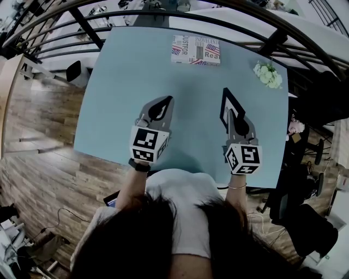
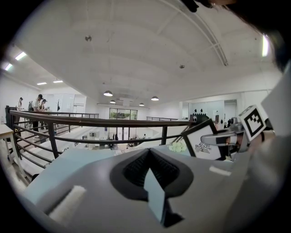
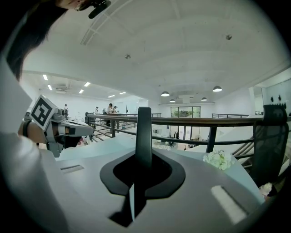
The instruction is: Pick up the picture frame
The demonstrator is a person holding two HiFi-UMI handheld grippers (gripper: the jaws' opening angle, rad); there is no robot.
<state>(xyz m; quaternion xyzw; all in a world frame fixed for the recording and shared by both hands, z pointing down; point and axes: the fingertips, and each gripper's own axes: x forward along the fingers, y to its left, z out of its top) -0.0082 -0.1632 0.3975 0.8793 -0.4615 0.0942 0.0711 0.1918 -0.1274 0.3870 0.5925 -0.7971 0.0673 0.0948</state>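
My right gripper [image 1: 231,113] is shut on the black picture frame [image 1: 223,106], which stands upright just above the light blue table [image 1: 125,82] at its right side. The right gripper view has the frame [image 3: 144,132] edge-on, a dark bar rising from between the jaws of the right gripper [image 3: 143,154]. From the left gripper view the frame [image 2: 205,142] shows its white picture with a small drawing, with the right gripper [image 2: 217,139] clamped on its edge. To the frame's left, my left gripper [image 1: 167,101] hovers shut and empty; its jaws [image 2: 149,152] meet at the tips.
A flag-printed magazine [image 1: 196,50] lies at the table's far edge. White flowers [image 1: 268,74] sit at the far right corner. A dark metal railing [image 1: 163,16] runs behind the table. Dark chairs [image 1: 289,201] stand to the right, and wood floor lies to the left.
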